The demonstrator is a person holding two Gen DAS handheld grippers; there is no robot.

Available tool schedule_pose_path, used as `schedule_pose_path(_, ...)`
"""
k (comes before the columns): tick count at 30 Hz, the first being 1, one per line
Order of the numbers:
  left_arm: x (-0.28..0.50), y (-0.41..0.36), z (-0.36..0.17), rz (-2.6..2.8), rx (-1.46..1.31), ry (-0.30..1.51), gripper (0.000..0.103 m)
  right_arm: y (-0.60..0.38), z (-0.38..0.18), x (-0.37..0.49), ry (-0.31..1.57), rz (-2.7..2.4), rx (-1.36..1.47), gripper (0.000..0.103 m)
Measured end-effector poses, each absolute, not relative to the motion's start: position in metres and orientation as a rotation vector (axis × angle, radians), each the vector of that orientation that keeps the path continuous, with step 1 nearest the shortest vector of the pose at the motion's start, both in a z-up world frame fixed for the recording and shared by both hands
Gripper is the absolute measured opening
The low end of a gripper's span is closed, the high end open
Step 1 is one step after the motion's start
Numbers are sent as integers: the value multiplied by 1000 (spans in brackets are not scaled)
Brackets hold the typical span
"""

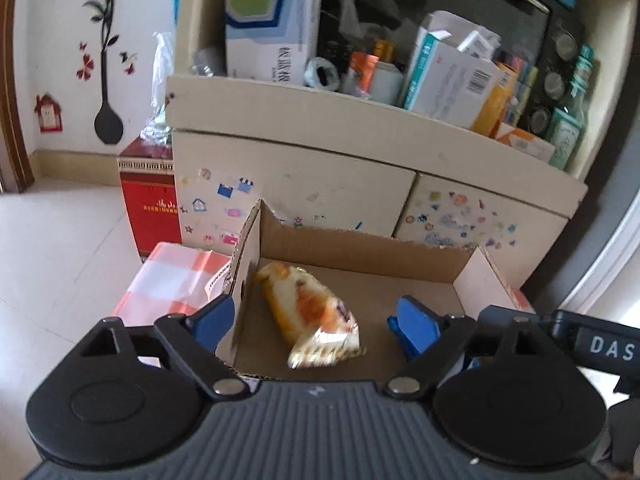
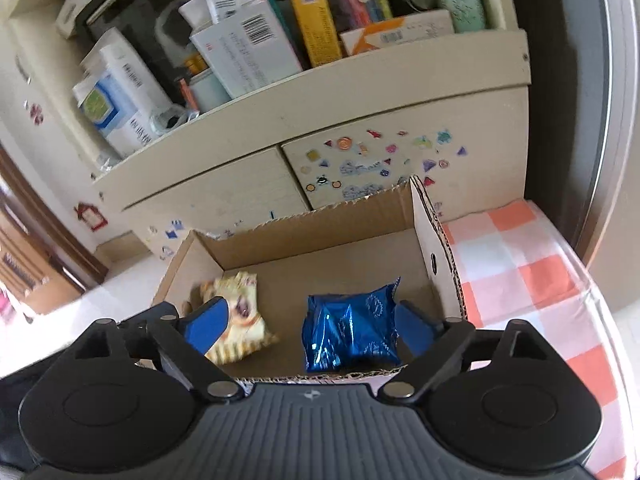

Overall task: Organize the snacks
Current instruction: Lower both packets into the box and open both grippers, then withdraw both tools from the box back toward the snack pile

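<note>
Box (image 2: 320, 236): holds two snacks. Orange packet (image 1: 316, 316), left; blue packet (image 2: 350, 328), right. Both judged light, crinkly, slippery, crushable; grip mid-body. Left claw (image 1: 316, 324) and right claw (image 2: 310, 326) open, empty.

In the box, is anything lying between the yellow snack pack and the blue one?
No. In the right wrist view, only bare cardboard floor of the box separates the yellow pack from the blue pack.
</note>
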State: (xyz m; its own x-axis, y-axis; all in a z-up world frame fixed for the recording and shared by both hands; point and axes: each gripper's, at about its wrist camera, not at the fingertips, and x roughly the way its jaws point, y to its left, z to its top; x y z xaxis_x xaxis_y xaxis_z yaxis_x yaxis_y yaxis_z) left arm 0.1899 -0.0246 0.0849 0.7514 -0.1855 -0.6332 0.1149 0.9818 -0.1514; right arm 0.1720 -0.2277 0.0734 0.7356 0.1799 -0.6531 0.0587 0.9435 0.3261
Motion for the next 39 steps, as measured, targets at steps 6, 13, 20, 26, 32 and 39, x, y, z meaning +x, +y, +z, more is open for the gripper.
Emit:
schedule_pose_path(6,173,-27,85,-171,55,725,91,-222,77,162,766,100,248,95)
schedule_pose_path(13,155,-11,83,-141,149,755,92,-211,78,144,796,163,93,98)
schedule_pose_path(20,138,-11,75,-152,234,786,93,-201,74,123,824,210,-11,101)
schedule_pose_path(26,120,-13,73,-167,271,793,93,-198,71,113,841,223,-51,101)
schedule_pose_path(32,102,-14,76,-179,288,790,95,-195,69,99,859,222,-87,101)
schedule_pose_path(39,81,-10,76,-179,307,797,97,-192,66,82,880,229,-126,101)
